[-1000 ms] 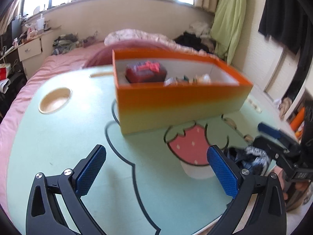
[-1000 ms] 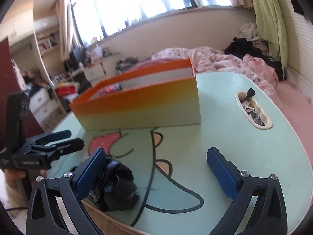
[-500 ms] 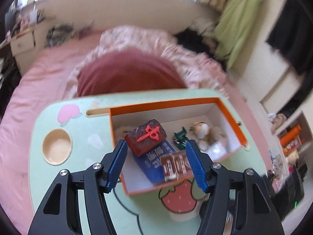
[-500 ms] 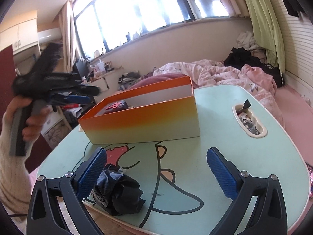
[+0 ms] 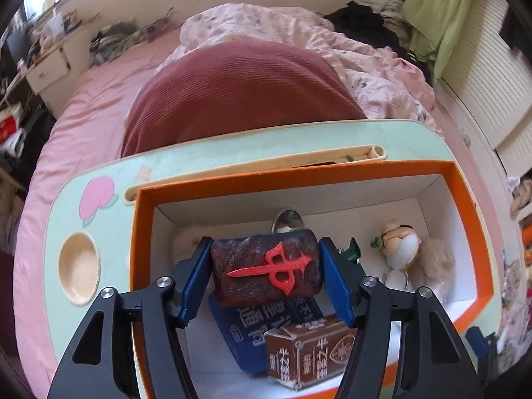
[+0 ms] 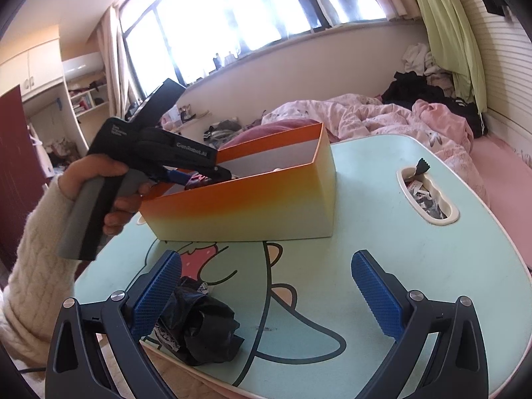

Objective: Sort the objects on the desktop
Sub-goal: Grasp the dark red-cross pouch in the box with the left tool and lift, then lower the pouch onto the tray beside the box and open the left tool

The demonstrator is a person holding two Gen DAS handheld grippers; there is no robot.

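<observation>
A dark red block with a red symbol (image 5: 266,266) lies in the orange box (image 5: 299,169) on top of a blue packet (image 5: 239,329). My left gripper (image 5: 266,242) points steeply down into the box, its blue pads (image 5: 196,282) against the block's two short sides with no gap showing. In the right wrist view a hand (image 6: 96,179) holds that left gripper (image 6: 202,174) over the box (image 6: 249,209). My right gripper (image 6: 266,259) stands open low over the table's near edge. A crumpled black bag (image 6: 199,326) lies beside its left pad, not between the fingers.
The box also holds a brown carton (image 5: 309,352) and a small doll figure (image 5: 399,249). The green cartoon table (image 6: 382,216) has a round cup recess (image 5: 78,266) and a side slot with scraps (image 6: 425,196). A bed with pink bedding lies behind.
The left gripper narrowed its jaws, rose over the box and came down around the dark red block. The right gripper has barely moved.
</observation>
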